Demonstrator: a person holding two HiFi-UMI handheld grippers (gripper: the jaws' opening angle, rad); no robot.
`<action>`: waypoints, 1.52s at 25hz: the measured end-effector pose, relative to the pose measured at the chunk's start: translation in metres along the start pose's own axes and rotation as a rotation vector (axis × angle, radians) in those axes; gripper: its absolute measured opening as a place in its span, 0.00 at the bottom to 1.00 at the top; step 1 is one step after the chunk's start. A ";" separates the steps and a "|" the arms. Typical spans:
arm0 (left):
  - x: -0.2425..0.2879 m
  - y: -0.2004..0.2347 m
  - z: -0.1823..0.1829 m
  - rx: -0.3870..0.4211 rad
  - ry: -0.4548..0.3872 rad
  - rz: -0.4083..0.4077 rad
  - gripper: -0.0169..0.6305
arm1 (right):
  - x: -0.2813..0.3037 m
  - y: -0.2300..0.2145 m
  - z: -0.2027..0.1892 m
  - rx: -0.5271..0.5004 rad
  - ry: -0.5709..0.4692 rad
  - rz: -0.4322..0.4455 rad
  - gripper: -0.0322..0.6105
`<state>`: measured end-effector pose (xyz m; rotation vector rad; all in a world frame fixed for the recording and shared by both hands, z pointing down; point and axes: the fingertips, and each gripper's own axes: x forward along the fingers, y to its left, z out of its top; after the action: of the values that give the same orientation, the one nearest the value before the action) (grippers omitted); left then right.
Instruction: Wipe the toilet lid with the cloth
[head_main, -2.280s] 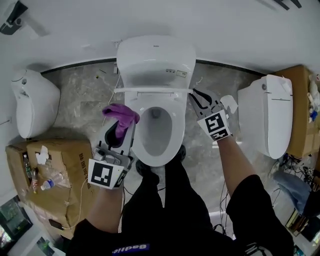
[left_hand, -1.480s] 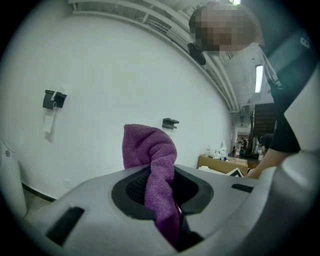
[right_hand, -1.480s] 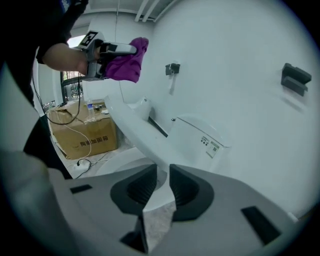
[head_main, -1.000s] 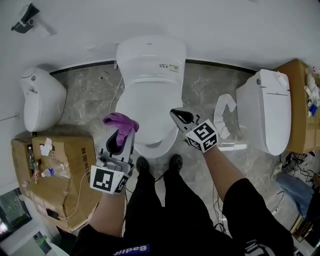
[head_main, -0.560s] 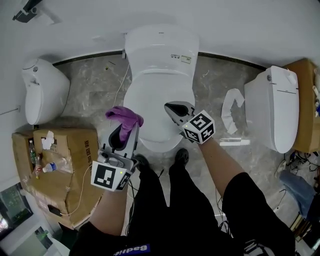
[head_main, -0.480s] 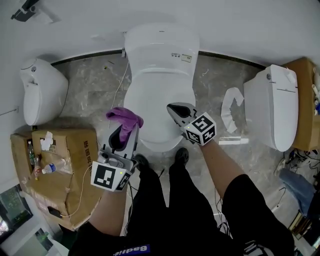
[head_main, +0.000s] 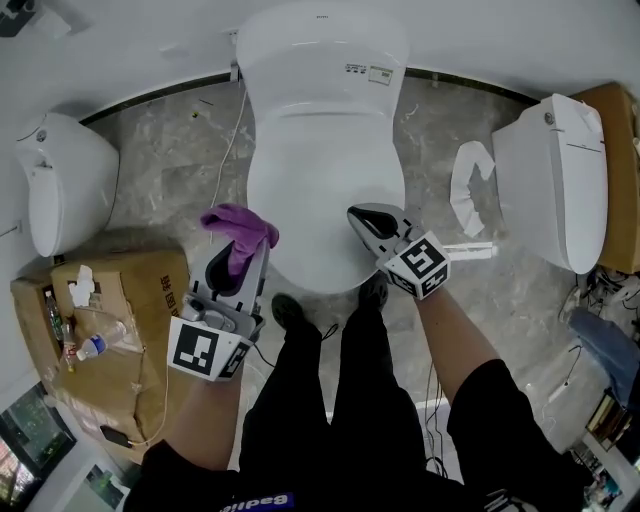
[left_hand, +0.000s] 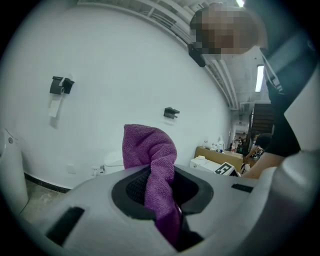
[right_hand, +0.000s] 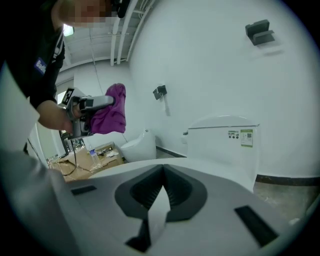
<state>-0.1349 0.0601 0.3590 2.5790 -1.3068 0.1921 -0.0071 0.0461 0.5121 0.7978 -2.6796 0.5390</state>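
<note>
Sticker (head_main: 367, 72): print unreadable.
Cloth (head_main: 240, 228): pinched in left gripper (head_main: 236, 252), poking forward beside lid (head_main: 325, 190).
Right gripper (head_main: 366, 216): closed, empty.

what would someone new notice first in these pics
The purple cloth clamped in the left gripper is the brightest colour, just left of the toilet lid. That white lid is closed and fills the middle, with the right gripper over its front right edge.

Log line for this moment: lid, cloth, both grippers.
toilet lid: down | left gripper: shut on purple cloth, raised at lid's left edge | right gripper: shut, empty, over lid front | wipe: not yet begun
</note>
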 end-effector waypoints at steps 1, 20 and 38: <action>0.000 0.001 -0.006 -0.005 0.004 0.003 0.15 | 0.000 0.003 -0.004 -0.014 -0.002 -0.001 0.10; 0.016 -0.025 -0.051 0.012 0.074 0.000 0.15 | 0.012 0.018 -0.083 -0.038 0.004 -0.009 0.09; 0.091 0.040 -0.072 0.083 0.255 0.064 0.15 | -0.037 0.037 0.077 -0.124 -0.056 0.094 0.10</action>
<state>-0.1139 -0.0138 0.4545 2.4791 -1.3108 0.5783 -0.0114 0.0585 0.4199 0.6647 -2.7813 0.3720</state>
